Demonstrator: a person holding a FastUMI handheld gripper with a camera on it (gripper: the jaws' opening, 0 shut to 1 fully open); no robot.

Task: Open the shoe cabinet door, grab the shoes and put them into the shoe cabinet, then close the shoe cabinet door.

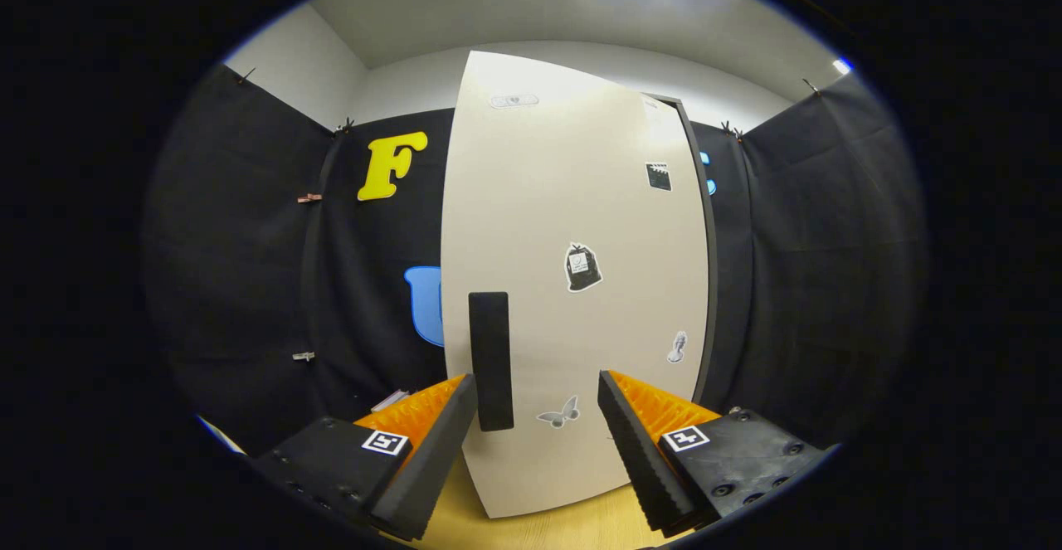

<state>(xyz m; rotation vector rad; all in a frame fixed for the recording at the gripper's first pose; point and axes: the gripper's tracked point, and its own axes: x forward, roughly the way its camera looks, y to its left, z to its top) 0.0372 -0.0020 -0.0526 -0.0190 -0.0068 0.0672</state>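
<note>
The white shoe cabinet door (pixel 572 284) stands upright just ahead of me, with several small stickers on its face. A black upright handle (pixel 490 361) is mounted near the door's left edge. My gripper (pixel 538 396) is open, its orange and black fingers (pixel 431 450) spread wide. The handle lies just ahead of the left finger's tip, at the left of the gap, untouched. A dark cabinet edge (pixel 707 268) shows along the door's right side.
Light wooden flooring (pixel 572 525) lies under the door and between my fingers. Black cloth walls (pixel 249 284) enclose the booth on the left, the back and the right. A small flat object (pixel 390 401) lies on the floor beyond the left finger.
</note>
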